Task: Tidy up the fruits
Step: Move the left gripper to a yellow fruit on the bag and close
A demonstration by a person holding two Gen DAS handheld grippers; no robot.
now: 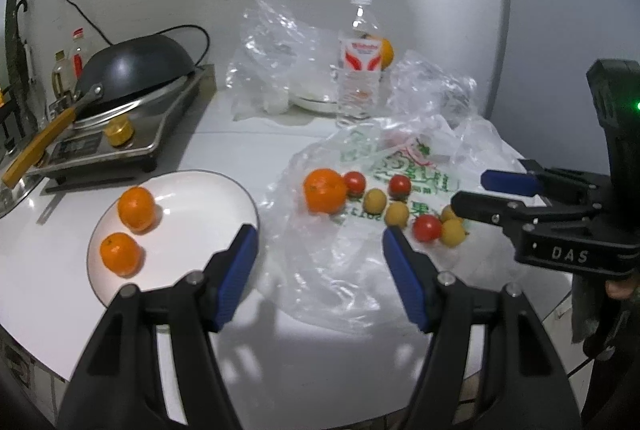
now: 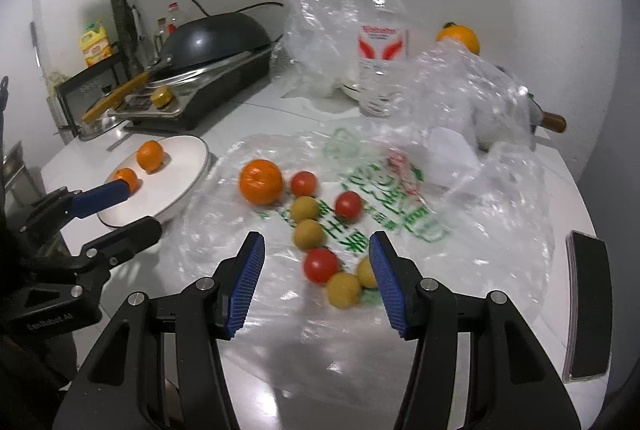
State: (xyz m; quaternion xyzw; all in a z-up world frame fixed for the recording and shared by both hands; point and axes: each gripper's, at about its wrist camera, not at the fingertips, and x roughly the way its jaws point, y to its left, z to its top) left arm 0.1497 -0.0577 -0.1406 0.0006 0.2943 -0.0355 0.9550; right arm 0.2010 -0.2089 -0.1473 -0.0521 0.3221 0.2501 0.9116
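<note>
Orange fruit: two lie on the plate [image 1: 200, 189] and one [image 1: 325, 189] on the bag [image 2: 400, 189] among tomatoes [image 2: 320, 265] and yellow fruits [image 2: 309, 234], while the left gripper [image 1: 318, 244] and right gripper [image 2: 316, 254] both hover half-open, empty.

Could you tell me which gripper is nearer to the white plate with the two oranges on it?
Left. The left gripper hangs open at the white plate's near rim; the right gripper is open over the small fruit on the plastic bag, away from it.

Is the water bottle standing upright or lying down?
Upright. The water bottle stands on the table, with its white cap on top.
</note>
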